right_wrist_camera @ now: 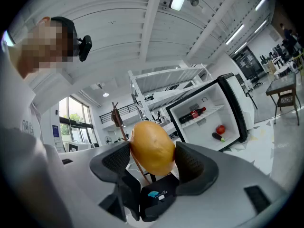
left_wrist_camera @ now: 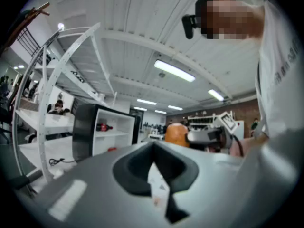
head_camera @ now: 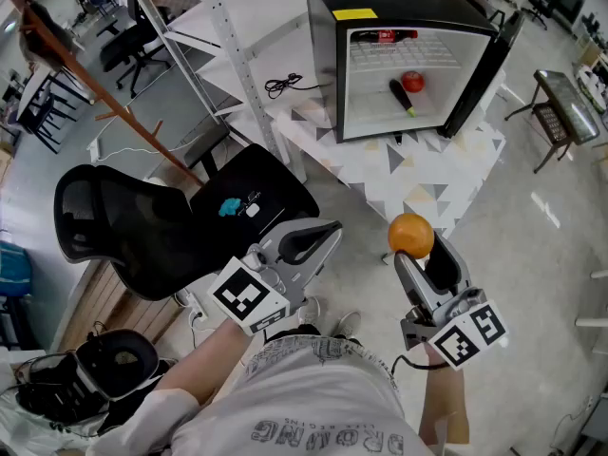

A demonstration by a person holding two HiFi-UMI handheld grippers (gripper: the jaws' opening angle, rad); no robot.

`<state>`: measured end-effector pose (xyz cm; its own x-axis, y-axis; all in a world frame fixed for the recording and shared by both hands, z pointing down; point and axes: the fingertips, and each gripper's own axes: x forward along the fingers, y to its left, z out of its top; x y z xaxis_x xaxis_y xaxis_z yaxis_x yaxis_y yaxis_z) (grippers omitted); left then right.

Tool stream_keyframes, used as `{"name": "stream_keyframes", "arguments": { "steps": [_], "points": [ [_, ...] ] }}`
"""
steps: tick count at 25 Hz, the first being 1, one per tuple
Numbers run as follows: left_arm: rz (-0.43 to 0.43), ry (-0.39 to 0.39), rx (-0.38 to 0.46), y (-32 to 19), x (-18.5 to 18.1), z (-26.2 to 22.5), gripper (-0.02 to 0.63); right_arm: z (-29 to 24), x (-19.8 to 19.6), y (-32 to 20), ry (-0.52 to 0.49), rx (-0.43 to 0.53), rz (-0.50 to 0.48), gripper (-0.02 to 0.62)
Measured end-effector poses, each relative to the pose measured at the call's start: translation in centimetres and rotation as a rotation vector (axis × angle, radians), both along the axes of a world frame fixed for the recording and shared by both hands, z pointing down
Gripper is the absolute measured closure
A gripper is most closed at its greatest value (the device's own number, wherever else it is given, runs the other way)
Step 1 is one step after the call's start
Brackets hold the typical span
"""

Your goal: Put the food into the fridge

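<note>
An orange (head_camera: 410,235) is clamped between the two dark pads of my right gripper (head_camera: 419,251), held in the air over the floor in front of the fridge. In the right gripper view the orange (right_wrist_camera: 152,147) fills the gap between the wide-spread jaws. The black mini fridge (head_camera: 408,8) stands ahead with its door (head_camera: 486,72) swung open. Inside lie a cola bottle (head_camera: 385,36), a red round fruit (head_camera: 412,81) and a dark eggplant (head_camera: 402,98). My left gripper (head_camera: 328,232) hangs lower left, shut and empty; its own view shows the tips (left_wrist_camera: 153,150) meeting.
The fridge rests on a triangle-patterned mat (head_camera: 408,174). A black office chair (head_camera: 142,226) stands close at my left, with a white shelving rack (head_camera: 218,36) and a black cable (head_camera: 283,85) behind it. A small side table (head_camera: 565,103) is at the right.
</note>
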<state>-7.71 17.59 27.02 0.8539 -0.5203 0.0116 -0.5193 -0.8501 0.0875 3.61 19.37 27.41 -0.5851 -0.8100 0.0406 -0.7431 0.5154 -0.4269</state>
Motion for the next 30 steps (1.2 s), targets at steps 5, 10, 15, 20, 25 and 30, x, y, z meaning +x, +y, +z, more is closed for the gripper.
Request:
{"name": "stream_keyframes", "arguments": {
  "steps": [5,10,15,20,25,30],
  "points": [
    [0.0,-0.006,-0.003,-0.6,0.3,0.0,0.6,-0.1,0.2,-0.6,-0.003,0.001,-0.004,0.313],
    [-0.007,-0.012,0.001,-0.8,0.9,-0.1,0.6,0.0,1.1,-1.2,-0.031,-0.007,0.006,0.311],
    [-0.024,-0.02,0.005,-0.4,2.2,-0.2,0.6,0.1,2.6,-0.9,-0.047,-0.006,-0.005,0.311],
    [-0.042,-0.028,0.009,0.4,4.0,-0.1,0.6,0.4,4.3,-0.4,-0.056,-0.004,-0.031,0.313],
    [-0.057,-0.033,0.003,1.0,5.5,0.3,0.6,0.7,5.9,-0.2,-0.066,-0.007,-0.043,0.312],
    [-0.061,-0.034,-0.001,0.9,6.4,0.4,0.6,0.9,7.0,-0.4,-0.075,-0.011,-0.041,0.313]
  ]
}}
